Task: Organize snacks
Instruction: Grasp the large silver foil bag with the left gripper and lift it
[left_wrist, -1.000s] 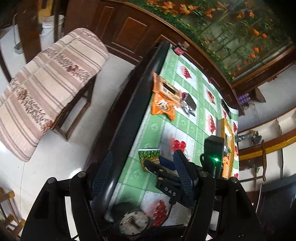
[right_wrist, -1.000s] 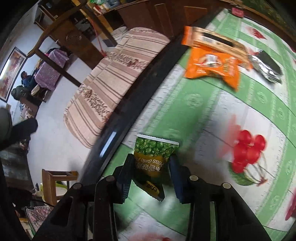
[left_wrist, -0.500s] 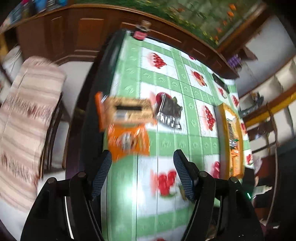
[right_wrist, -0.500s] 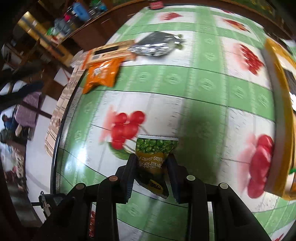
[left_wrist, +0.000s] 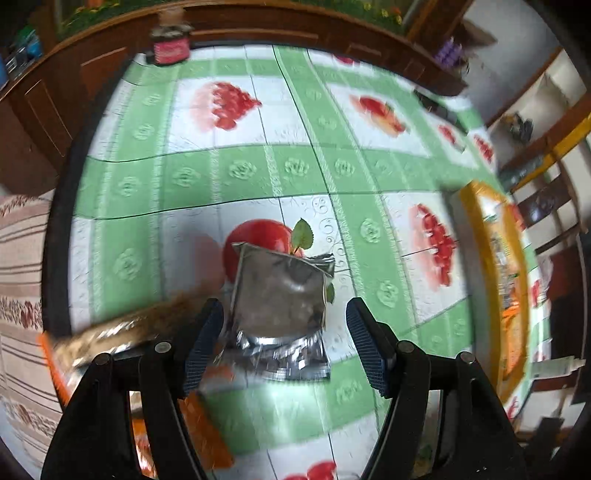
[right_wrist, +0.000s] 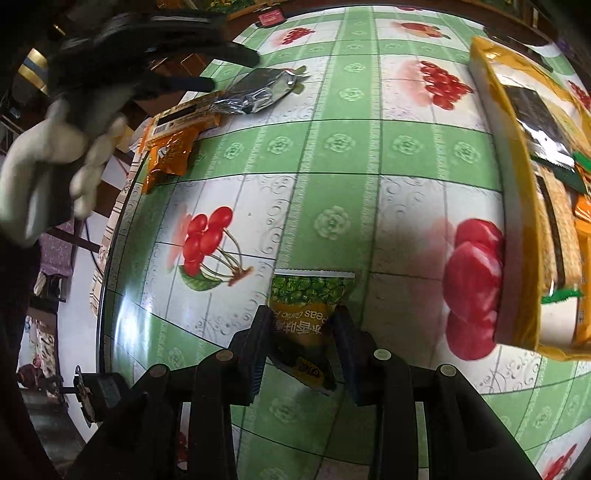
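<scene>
A silver foil packet (left_wrist: 282, 302) lies flat on the green fruit-print tablecloth (left_wrist: 258, 170). My left gripper (left_wrist: 284, 343) hovers over it, open, a finger on each side with gaps to the packet. My right gripper (right_wrist: 301, 332) is shut on a green peas packet (right_wrist: 312, 291) held above the cloth, just left of the yellow tray (right_wrist: 517, 184), which holds several snack packets. In the right wrist view the silver packet (right_wrist: 258, 90) lies at the far left, with the left gripper (right_wrist: 234, 72) and a gloved hand (right_wrist: 55, 155) above it.
Two orange packets (right_wrist: 173, 147) lie by the table's left edge, touching the silver one; they appear blurred (left_wrist: 122, 332) by the left finger. A red-labelled jar (left_wrist: 171, 48) stands at the far edge. A striped cushion (left_wrist: 18, 258) sits beyond the left edge.
My left gripper swung from the table's near edge across to above the silver packet. My right gripper carried the peas packet across the cloth toward the yellow tray.
</scene>
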